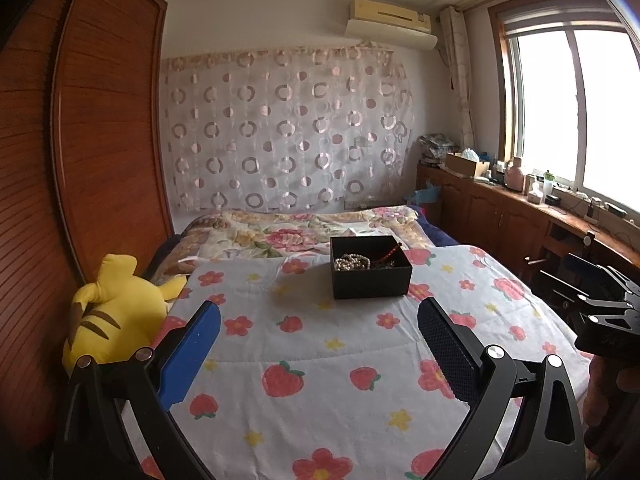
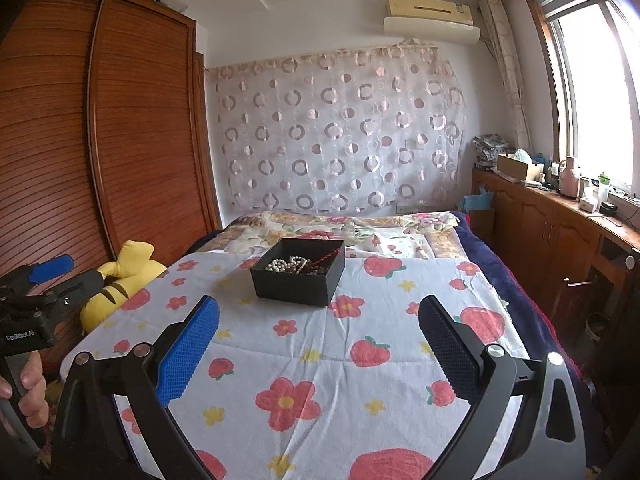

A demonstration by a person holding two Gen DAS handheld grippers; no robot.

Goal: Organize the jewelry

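A black open box [image 1: 370,276] sits on the flowered bedspread [image 1: 312,344]; it also shows in the right wrist view [image 2: 298,280]. Inside lie a pearl necklace [image 1: 352,262] and a red string piece [image 1: 390,255], also seen in the right wrist view as pearls [image 2: 285,265] and red string [image 2: 328,256]. My left gripper [image 1: 320,320] is open and empty, well short of the box. My right gripper [image 2: 318,318] is open and empty, also short of the box. Each gripper shows at the edge of the other's view: the right [image 1: 600,312] and the left [image 2: 36,292].
A yellow plush toy [image 1: 108,316] lies at the bed's left edge beside a wooden wardrobe [image 1: 100,120]. A floral quilt [image 1: 280,232] lies beyond the box. A wooden cabinet [image 1: 520,208] with clutter runs under the window on the right.
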